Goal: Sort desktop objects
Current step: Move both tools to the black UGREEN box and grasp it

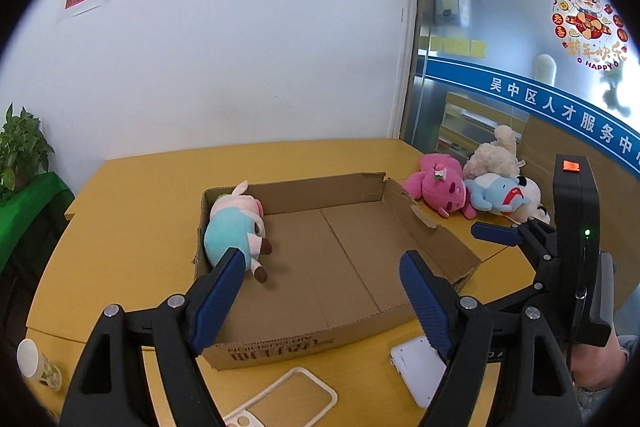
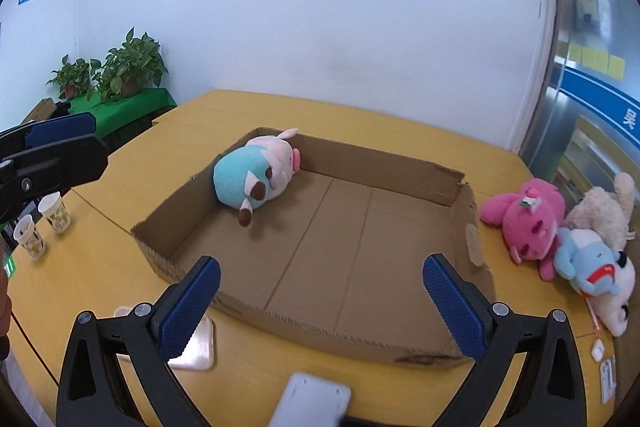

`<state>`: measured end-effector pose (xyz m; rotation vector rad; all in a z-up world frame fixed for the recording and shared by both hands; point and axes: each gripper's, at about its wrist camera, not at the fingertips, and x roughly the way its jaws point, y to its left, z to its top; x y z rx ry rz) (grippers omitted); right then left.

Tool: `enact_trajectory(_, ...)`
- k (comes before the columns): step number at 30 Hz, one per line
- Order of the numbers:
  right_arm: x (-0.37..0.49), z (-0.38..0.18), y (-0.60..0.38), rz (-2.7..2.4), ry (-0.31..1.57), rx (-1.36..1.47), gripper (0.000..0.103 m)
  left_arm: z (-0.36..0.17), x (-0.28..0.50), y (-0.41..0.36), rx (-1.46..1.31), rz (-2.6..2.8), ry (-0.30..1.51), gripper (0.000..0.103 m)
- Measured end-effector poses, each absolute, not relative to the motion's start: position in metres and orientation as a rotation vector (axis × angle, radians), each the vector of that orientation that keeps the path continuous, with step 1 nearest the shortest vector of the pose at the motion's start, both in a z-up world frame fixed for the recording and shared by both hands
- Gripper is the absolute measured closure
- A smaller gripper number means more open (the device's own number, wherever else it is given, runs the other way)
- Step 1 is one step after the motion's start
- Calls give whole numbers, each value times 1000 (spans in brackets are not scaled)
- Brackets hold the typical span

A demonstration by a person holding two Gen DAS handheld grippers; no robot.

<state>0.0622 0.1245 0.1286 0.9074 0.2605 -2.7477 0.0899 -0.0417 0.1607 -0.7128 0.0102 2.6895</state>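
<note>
Right wrist alone shows paper cups (image 2: pixel 42 223), potted plants (image 2: pixel 120 71)

Your left gripper (image 1: pixel 320 277) hangs over the near part of the cardboard box (image 1: pixel 436 239), jaws apart, nothing between the blue pads (image 1: pixel 424 301). Inside the box, a teal and pink plush pig (image 1: pixel 236 223) lies against the left wall. Right of the box, on the yellow table (image 1: pixel 132 227), sits a heap: pink plush (image 1: pixel 436 187), blue plush (image 1: pixel 496 197), cream plush (image 1: pixel 496 157). Your right gripper (image 1: pixel 496 233) shows at the right edge. Near side: a clear phone case (image 1: pixel 280 403), a white flat device (image 1: pixel 416 367), a paper cup (image 1: pixel 38 365) at far left.
</note>
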Motion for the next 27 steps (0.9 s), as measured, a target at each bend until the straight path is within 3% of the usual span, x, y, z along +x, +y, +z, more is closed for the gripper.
enact_trajectory(14,141,135,143,-2730,259,830,0,132,158,-37,-779,2688,-19,23)
enact_trajectory(27,225,2,81,-1969,215,1093,0,19,198,-86,-1241,2468,-144,23)
